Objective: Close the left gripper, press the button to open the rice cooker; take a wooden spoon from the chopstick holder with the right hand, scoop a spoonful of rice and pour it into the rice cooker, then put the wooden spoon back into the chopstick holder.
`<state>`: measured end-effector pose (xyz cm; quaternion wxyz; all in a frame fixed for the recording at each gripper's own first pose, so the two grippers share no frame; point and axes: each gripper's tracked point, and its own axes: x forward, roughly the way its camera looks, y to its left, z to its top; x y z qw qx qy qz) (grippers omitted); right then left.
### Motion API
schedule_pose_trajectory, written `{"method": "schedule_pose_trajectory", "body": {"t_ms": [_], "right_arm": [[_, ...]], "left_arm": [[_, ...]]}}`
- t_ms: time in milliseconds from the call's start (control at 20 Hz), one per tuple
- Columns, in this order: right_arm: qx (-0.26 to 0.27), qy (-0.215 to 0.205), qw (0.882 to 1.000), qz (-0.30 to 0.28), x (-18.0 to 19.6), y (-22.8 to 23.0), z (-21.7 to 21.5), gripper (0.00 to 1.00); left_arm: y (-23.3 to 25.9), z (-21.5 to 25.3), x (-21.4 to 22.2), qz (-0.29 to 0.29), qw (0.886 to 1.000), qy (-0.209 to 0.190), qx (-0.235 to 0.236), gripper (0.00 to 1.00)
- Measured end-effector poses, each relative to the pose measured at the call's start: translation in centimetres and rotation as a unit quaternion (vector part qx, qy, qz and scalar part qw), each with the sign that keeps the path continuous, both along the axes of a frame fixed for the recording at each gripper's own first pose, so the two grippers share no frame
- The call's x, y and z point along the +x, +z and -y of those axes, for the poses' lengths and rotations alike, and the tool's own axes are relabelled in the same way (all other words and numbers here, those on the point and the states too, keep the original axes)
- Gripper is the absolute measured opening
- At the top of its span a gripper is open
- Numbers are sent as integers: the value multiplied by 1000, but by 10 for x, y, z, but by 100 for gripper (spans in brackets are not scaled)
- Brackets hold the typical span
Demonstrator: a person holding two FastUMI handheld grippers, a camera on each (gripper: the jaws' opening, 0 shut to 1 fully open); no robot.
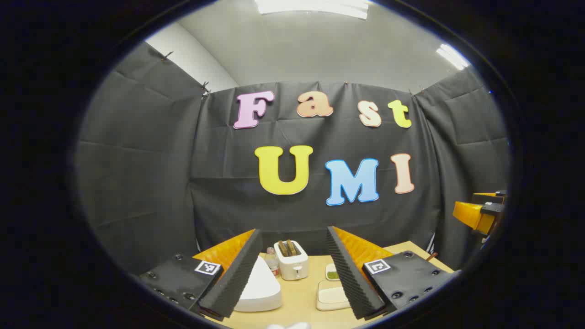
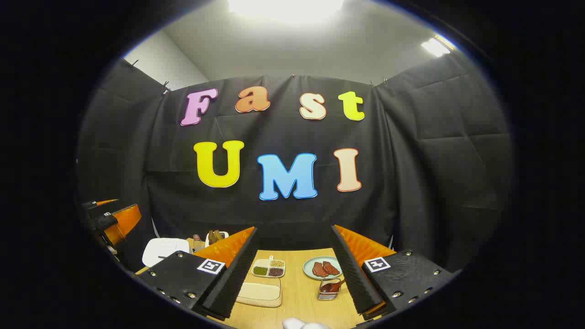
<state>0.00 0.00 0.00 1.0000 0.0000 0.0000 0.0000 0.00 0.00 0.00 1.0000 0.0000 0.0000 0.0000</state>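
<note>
Left claw (image 1: 292, 269) gaping wide, empty, white domed rice cooker (image 1: 260, 288) just ahead; right claw (image 2: 292, 269) likewise. Risk: pressing unclosed, straddling the button uselessly.

Ceiling lights (image 2: 285, 7) glared overhead, blown out white; the booth stayed evenly lit and sharp, fisheye distortion bending its edges.

Site: staged kitchen booth | Evidence: black cloth walls (image 2: 438, 173); wooden table (image 2: 297, 297); toaster (image 1: 292, 260); plate of meat (image 2: 322, 268)
</note>
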Motion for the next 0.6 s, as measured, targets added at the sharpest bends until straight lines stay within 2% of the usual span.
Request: {"method": "schedule_pose_trajectory", "body": {"t_ms": [600], "right_arm": [[6,-2,1000,-3,-1,-1,0,95]], "left_arm": [[4,-3,2,2,1000,2,-2,98]]}}
